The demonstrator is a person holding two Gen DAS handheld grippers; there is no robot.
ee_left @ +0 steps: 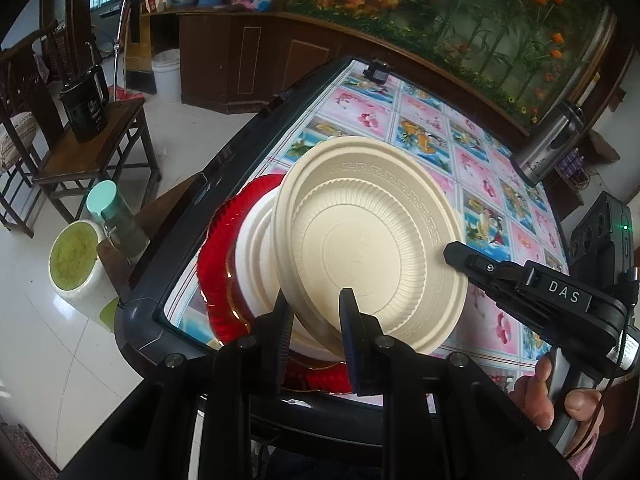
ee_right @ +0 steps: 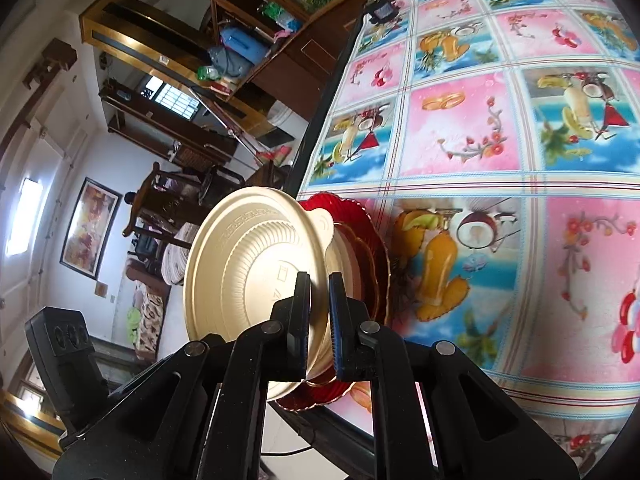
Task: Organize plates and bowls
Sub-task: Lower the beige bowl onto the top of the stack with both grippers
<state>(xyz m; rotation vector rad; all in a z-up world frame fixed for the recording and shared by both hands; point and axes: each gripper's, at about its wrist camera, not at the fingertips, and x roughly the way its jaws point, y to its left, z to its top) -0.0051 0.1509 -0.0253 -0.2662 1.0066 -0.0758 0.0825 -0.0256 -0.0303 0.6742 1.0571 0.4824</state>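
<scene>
A cream plastic plate (ee_left: 368, 236) lies upside down on top of a white bowl (ee_left: 256, 248), which stands on a red plate (ee_left: 218, 256) at the table's near left corner. My left gripper (ee_left: 316, 320) is shut on the cream plate's near rim. My right gripper (ee_left: 452, 254) reaches in from the right and grips the same plate's right rim. In the right wrist view my right gripper (ee_right: 320, 304) is shut on the cream plate (ee_right: 248, 264), with the red plate (ee_right: 372, 264) underneath.
The table (ee_left: 432, 140) has a pink and blue fruit-pattern cloth and a dark frame. A steel flask (ee_left: 548, 144) stands at its right edge. A small dark object (ee_left: 378, 72) sits at the far corner. A wooden chair (ee_left: 92, 148) with a black jug stands left.
</scene>
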